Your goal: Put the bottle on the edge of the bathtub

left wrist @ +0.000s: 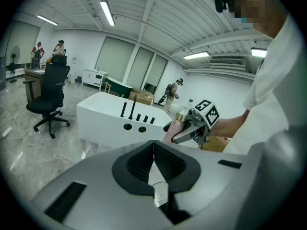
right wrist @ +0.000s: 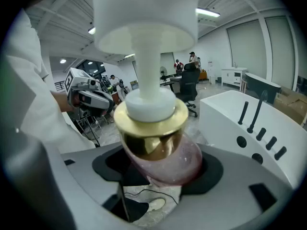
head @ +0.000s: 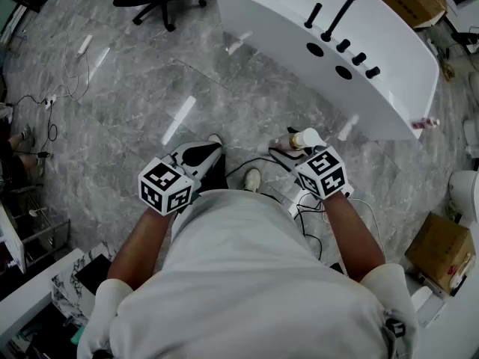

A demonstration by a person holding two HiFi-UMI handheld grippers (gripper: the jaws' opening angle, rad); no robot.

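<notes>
Head view looks steeply down from above the person; left gripper view and right gripper view sit close behind their own jaws, facing forward; all share the bathtub [head: 269,21].

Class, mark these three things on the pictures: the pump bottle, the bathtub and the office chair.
pump bottle [right wrist: 152,138]: right gripper view, on its gold collar.
bathtub [head: 258,13]: head view, on its bare white surface.
office chair [left wrist: 55,83]: left gripper view, on its backrest.

Left tongs [left wrist: 153,164] closed, empty. Beyond, right tongs [left wrist: 171,134] grip pinkish bottle [left wrist: 176,123], apparently; white bathtub [left wrist: 100,119] behind.
</notes>
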